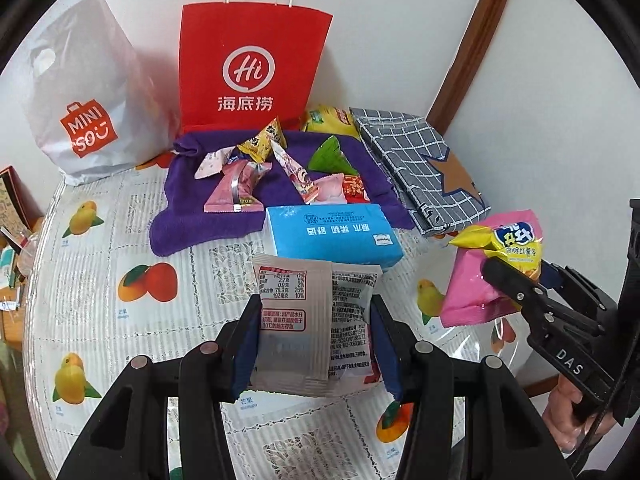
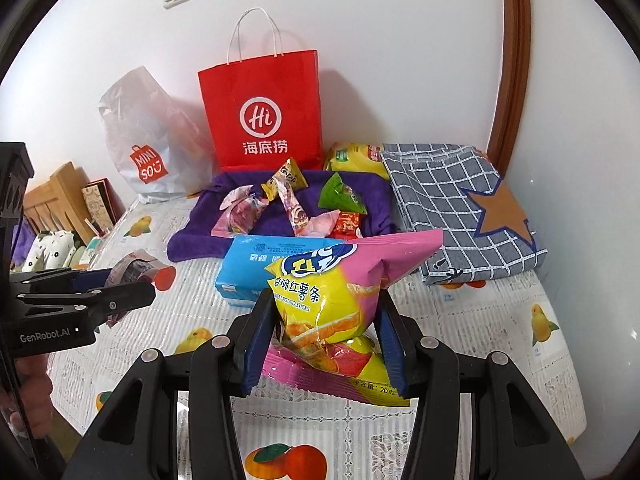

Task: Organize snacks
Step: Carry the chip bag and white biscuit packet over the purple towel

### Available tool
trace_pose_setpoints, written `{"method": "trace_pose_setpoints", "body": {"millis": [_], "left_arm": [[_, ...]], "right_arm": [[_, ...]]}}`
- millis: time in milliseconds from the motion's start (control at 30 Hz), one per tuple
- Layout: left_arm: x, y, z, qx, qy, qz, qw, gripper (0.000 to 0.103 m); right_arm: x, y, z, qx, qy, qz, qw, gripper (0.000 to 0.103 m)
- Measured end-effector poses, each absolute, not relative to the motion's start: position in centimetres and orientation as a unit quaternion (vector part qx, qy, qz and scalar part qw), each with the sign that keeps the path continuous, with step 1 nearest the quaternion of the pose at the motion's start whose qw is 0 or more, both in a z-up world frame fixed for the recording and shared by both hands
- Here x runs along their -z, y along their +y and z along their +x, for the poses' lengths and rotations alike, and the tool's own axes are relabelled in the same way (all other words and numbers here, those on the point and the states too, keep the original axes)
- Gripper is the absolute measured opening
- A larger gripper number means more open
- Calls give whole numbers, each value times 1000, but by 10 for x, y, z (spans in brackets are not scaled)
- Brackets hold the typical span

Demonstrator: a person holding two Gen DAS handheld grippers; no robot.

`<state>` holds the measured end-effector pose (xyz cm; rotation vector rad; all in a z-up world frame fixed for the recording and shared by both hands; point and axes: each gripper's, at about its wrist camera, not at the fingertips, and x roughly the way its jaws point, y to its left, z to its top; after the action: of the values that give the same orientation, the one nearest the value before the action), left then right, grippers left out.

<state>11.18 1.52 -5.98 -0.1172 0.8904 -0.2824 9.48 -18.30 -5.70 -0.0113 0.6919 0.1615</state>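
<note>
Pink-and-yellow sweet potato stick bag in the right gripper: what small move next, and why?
Probably carry the pink-and-yellow sweet potato stick bag, clamped in the right gripper, forward toward the purple towel, where the other small snack packets lie. The blue tissue pack sits in between, so go over it. The left gripper holds a white sachet clear of that path.

The flat silver-white snack sachet (image 1: 316, 320) covers part of the light blue tissue pack (image 1: 334, 236) in the left wrist view, and its lower edge sits behind black gripper fingers. The yellow crisp bag (image 1: 330, 120) shows only a corner behind the purple towel (image 1: 200, 224). In the right wrist view the pink-and-yellow sweet potato stick bag (image 2: 332, 300) hides the tissue pack's right half. The frame edge cuts off the wooden furniture (image 2: 56, 196) at left; its clutter is too small to tell.
</note>
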Motion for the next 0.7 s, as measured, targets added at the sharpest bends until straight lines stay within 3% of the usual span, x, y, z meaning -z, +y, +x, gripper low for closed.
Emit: {"method": "trace_pose_setpoints", "body": {"millis": [700], "left_arm": [[35, 29, 135, 123, 406, -57, 904, 49]], "right_arm": [[39, -168, 129, -92, 331, 8, 939, 49]]}}
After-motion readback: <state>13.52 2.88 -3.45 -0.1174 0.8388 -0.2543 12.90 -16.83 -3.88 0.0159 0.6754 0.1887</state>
